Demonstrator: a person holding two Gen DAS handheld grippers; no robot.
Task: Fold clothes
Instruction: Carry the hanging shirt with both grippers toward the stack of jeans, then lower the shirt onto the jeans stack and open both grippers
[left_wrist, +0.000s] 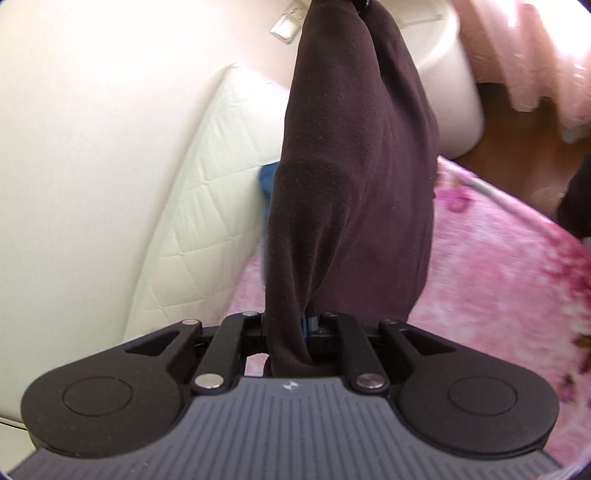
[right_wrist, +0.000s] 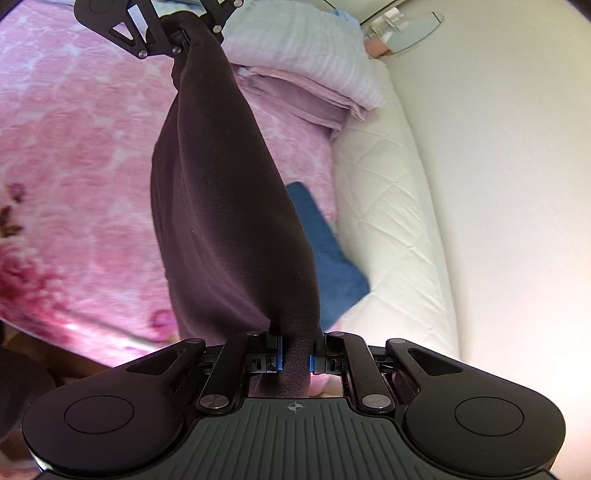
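Maroon garment taut between both pinching grippers above pink blanket.

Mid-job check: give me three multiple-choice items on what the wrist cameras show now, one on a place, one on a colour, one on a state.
1. Where does the blue folded cloth lie?
A. On the pink floral blanket, beside the white mattress edge
B. On the wooden floor
C. Between the right gripper's jaws

2. What colour is the garment stretched between the grippers?
A. Dark maroon-brown
B. Yellow
C. White

3. How does the right gripper stand?
A. Open, empty
B. Shut on the garment
C. Resting on the pillow

Answers: 1 A, the blue cloth sits at the blanket's border. 2 A, the hanging fabric is dark. 3 B, fabric is pinched between its jaws; the left gripper grips likewise.
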